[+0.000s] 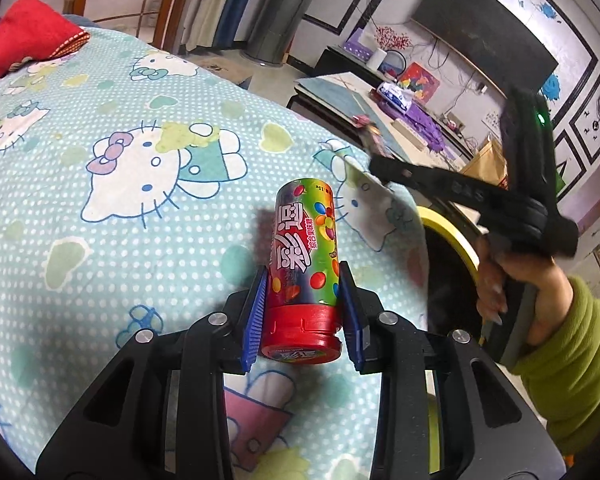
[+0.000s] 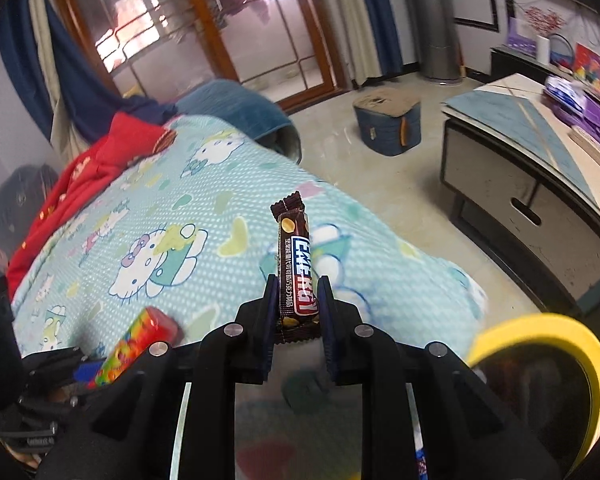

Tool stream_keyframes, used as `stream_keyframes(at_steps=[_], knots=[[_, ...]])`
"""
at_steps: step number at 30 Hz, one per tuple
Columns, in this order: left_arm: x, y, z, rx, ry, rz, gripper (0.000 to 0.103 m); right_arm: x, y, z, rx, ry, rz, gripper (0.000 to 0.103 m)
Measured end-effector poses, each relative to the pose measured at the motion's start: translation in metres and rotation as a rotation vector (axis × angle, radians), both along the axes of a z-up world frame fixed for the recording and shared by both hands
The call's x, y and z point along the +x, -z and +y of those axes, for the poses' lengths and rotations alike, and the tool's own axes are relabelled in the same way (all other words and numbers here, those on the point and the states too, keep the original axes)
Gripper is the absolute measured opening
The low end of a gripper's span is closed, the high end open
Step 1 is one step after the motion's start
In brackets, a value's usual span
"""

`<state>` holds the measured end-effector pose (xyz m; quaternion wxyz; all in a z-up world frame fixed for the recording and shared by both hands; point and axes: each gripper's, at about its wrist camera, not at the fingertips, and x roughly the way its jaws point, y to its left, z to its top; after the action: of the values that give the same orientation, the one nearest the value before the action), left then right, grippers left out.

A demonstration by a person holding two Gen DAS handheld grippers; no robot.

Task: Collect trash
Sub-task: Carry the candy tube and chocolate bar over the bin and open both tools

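Spread under both tools is a pale blue cartoon-cat bedcover. Nearest the lens, the left gripper has its blue pads pressed against a candy tube, red cap toward the camera, body pointing forward above the cover. The right gripper is clamped on a brown chocolate bar wrapper that stands up past its fingertips. Just to its lower right sits the yellow-rimmed bin. Farther ahead on the left lies red cloth. Beyond, to the right, stand a low cabinet and a blue stool.
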<state>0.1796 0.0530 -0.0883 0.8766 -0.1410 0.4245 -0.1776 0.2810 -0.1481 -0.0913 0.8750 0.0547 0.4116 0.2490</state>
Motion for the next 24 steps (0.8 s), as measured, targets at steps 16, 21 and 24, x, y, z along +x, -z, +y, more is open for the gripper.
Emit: stream_keyframes(at_steps=[16, 21, 24], knots=[[-0.018, -0.029, -0.053, -0.016, 0.069, -0.095, 0.026, -0.057, -0.016, -0.069, 0.024, 0.087, -0.037, 0.019], [-0.023, -0.037, -0.074, 0.006, 0.096, -0.143, 0.026, -0.073, -0.015, -0.092, 0.011, 0.135, -0.04, 0.019], [-0.028, -0.043, -0.084, 0.01, 0.112, -0.166, 0.026, -0.084, -0.015, -0.107, 0.005, 0.166, -0.049, 0.019]])
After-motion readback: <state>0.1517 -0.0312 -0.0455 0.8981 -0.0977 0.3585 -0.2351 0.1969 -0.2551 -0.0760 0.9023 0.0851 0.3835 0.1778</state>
